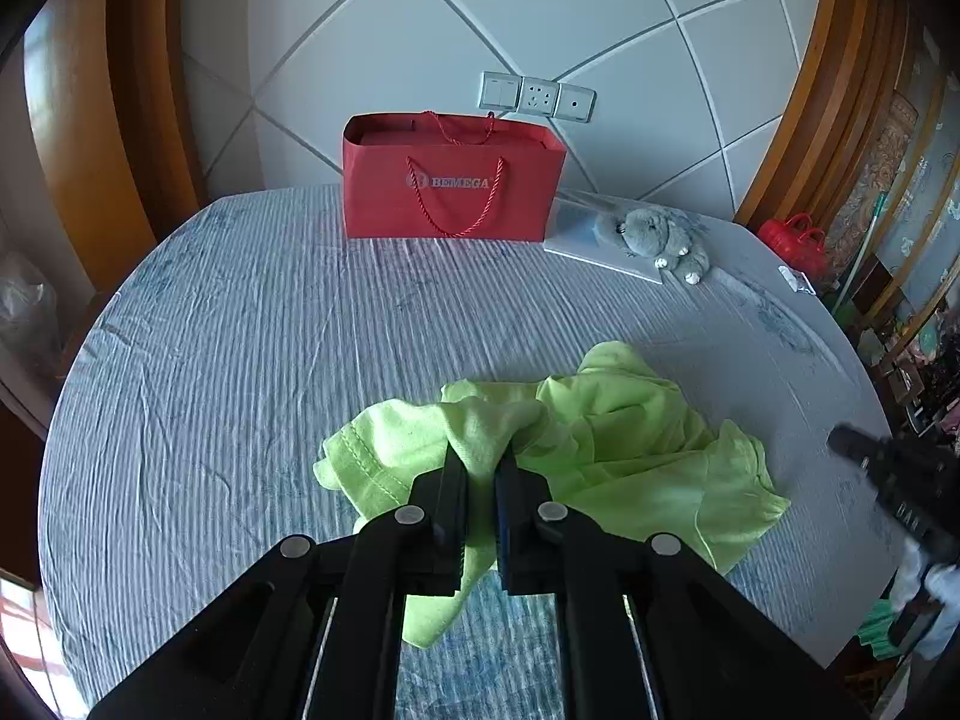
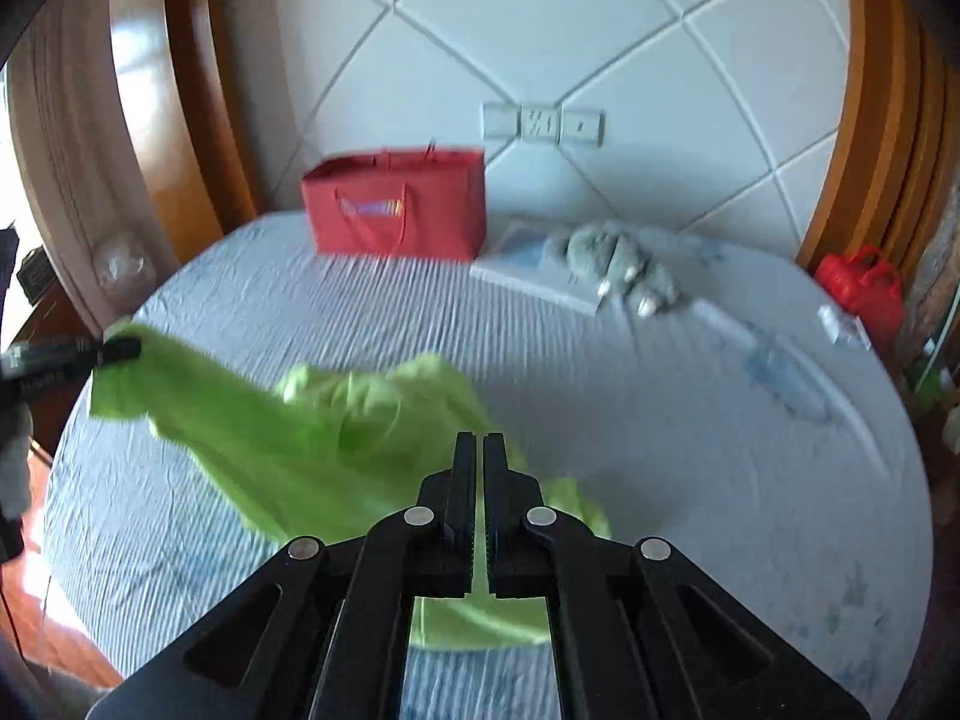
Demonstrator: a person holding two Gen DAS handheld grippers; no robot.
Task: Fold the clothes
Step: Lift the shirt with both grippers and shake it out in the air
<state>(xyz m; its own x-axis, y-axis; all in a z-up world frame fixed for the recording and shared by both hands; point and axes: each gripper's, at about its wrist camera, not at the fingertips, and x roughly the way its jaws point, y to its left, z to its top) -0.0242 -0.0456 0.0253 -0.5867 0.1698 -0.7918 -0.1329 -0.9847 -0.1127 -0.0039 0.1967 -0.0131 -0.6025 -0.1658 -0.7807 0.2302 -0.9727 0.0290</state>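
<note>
On a bed (image 1: 240, 330) covered with a blue-and-white striped sheet, we hold a lime-green shirt (image 1: 630, 438) in our left tongs (image 1: 480, 462), which are clamped on a bunched fold of the cloth; the pinched fabric rises to the tips while the rest lies crumpled on the sheet just ahead and to the right. From the right wrist view, blurred by motion, the shirt (image 2: 312, 438) stretches from the left tongs (image 2: 117, 351) at the frame's left edge down across the bed to beneath our right tongs (image 2: 480, 450). Those stand nearly closed, with only a thin slit between the jaws and green showing through it; we cannot tell whether any cloth is caught in them. In the left wrist view the right tongs (image 1: 852, 444) appear as a dark shape at the far right, apart from the shirt's edge. At the head of the bed a red paper bag (image 1: 453, 180) marked BEMEGA stands upright against the white padded headboard (image 1: 540, 18), below a row of wall switches (image 1: 537, 96). To its right a grey plush toy (image 1: 666, 237) lies on a flat white board (image 1: 600, 246). A red container (image 2: 864, 288) sits off the bed's right side.
</note>
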